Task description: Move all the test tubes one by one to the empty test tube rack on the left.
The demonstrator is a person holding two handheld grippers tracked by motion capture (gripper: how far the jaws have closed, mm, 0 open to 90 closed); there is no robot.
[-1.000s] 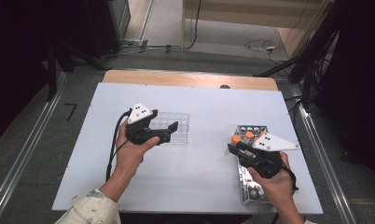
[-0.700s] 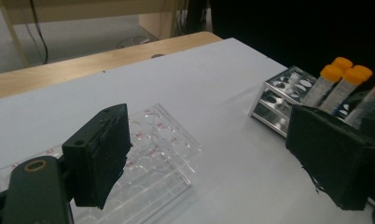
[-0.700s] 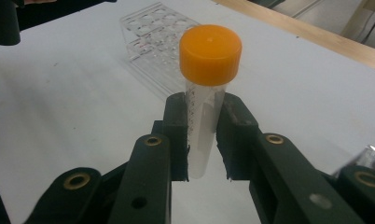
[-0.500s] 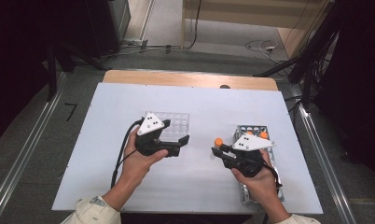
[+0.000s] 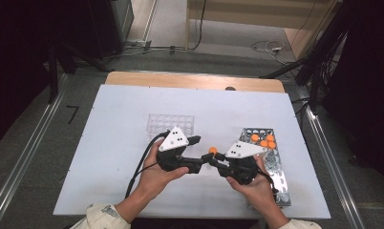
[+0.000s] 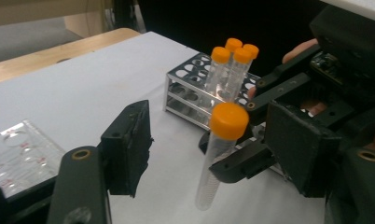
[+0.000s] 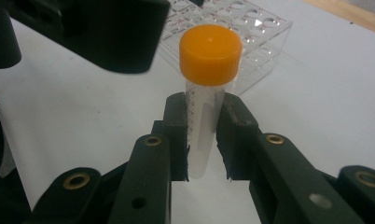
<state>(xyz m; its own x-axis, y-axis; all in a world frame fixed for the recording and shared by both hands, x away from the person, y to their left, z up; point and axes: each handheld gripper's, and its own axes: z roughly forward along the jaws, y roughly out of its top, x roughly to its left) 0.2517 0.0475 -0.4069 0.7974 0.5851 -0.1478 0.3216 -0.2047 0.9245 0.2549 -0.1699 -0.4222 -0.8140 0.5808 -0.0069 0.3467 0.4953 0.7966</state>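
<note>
Both claws moved to table centre, right claw (image 7: 202, 140) clamped on orange-capped tube (image 7: 205, 93), left claw (image 6: 213, 144) closing around it, markings unreadable

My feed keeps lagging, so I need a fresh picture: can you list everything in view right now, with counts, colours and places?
Orange-capped clear plastic tube: one, upright, clamped in the right tongs.
Orange-capped tubes in rack: three, standing together at the far end.
Metal tube rack: one, silver, table's right side.
Clear plastic well tray: one, transparent, table centre.
White table board: one.
Left tongs: black, jaws just been closing, tube between them, untouched.
Right tongs: black, gripping the tube.
</note>
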